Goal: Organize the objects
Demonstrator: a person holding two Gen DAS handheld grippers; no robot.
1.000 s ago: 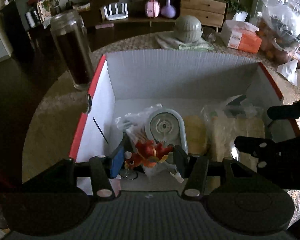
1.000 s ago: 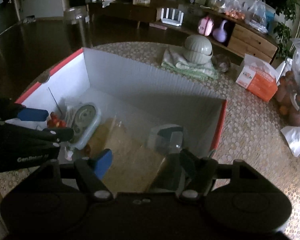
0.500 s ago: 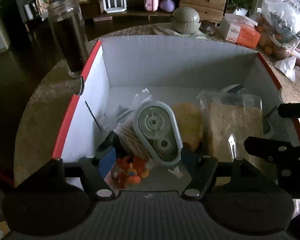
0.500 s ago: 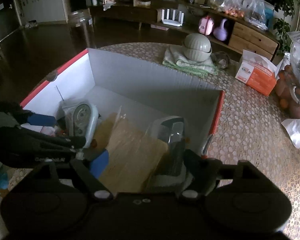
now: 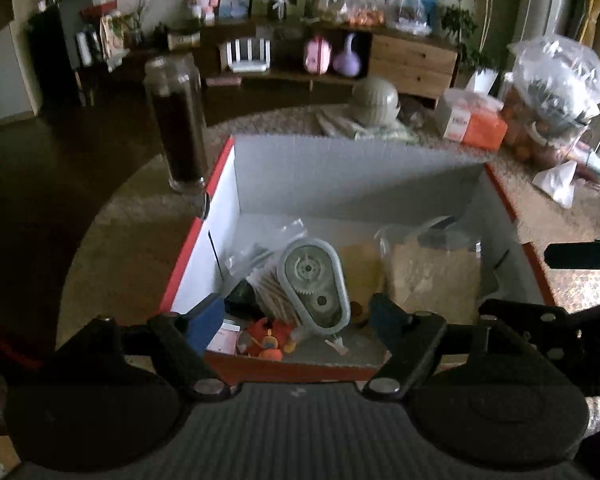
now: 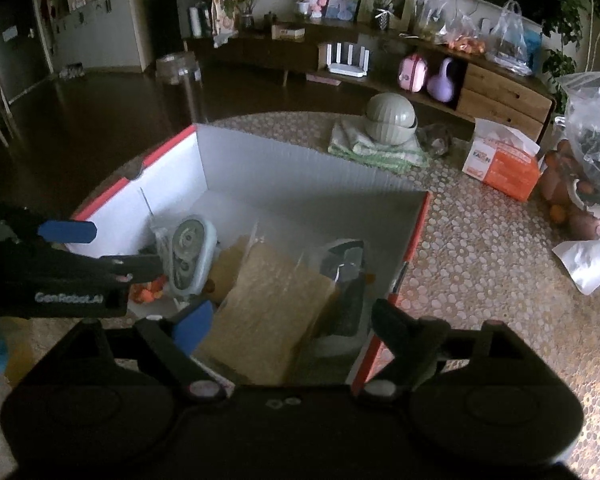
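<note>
A release step appears to be in hand. The left gripper (image 5: pixel 296 316) is seen above the near wall of the box (image 5: pixel 340 168), its jaws opening with nothing held; the red toy (image 5: pixel 266 338) lies below them on the box floor. The right gripper (image 6: pixel 288 322) is likewise opening and empty above the tan bag (image 6: pixel 268 304). Next, another loose object would probably have to be sought outside the box.
</note>
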